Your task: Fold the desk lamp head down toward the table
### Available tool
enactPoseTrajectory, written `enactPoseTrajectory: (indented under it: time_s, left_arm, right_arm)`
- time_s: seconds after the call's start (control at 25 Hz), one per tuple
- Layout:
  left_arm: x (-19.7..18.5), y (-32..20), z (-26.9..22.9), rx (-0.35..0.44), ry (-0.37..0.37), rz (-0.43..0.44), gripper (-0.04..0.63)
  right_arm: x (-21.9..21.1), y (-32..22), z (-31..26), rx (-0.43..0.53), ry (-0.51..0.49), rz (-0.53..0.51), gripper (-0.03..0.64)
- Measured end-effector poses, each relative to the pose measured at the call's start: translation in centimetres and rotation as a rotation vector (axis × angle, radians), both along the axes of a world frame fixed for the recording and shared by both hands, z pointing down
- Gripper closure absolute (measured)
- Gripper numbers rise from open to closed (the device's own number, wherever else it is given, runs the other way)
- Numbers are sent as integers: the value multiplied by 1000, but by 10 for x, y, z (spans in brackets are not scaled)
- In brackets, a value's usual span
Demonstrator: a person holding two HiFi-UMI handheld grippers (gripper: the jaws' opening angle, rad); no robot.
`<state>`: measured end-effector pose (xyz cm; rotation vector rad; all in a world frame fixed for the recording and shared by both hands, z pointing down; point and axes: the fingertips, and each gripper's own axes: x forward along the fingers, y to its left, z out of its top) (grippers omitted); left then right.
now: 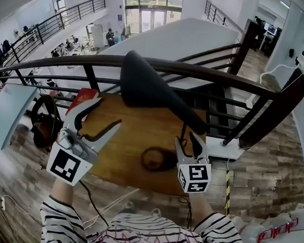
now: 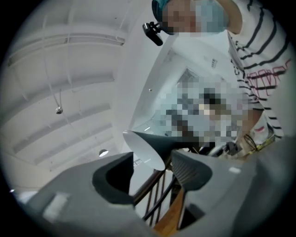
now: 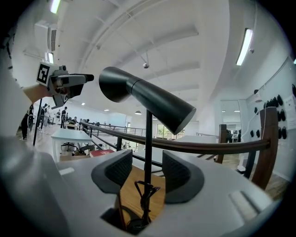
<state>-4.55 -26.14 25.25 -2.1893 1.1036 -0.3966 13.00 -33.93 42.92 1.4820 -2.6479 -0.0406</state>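
A black desk lamp stands on the wooden table [image 1: 132, 143]. Its cone-shaped head [image 1: 144, 84] [image 3: 148, 99] is raised and tilted, wide end to the left in the head view. The round base [image 1: 157, 159] sits below it. My right gripper [image 1: 187, 139] [image 3: 148, 169] is open, with the thin pole [image 3: 148, 139] standing in the gap and touching neither pad; a bundled cord [image 3: 145, 190] hangs on the pole. Beside the head's wide end, my left gripper [image 1: 109, 113] [image 2: 152, 166] is held up and open, holding nothing. The white inside of the lamp head [image 2: 145, 148] shows beyond its jaws.
A dark curved railing [image 1: 197, 72] runs behind the table, with a drop to a lower floor beyond. A red book [image 1: 83, 95] lies at the table's far left. A black headset-like object [image 1: 43, 121] sits to the left. A cable [image 1: 99, 208] trails down near my striped sleeves.
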Motion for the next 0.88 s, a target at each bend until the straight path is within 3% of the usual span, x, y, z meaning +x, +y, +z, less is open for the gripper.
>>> enactPoseTrajectory:
  time_s: [0.36, 0.52, 0.88]
  left_arm:
    - [8, -13, -23, 113, -305, 162, 230]
    - [10, -16, -34, 169, -383, 210, 217]
    - [29, -14, -45, 209, -580, 360, 137]
  right_arm:
    - [-10, -13, 2, -18, 13, 88, 502]
    - [-12, -17, 4, -20, 21, 134, 566]
    - [-15, -17, 2, -16, -3, 183, 571]
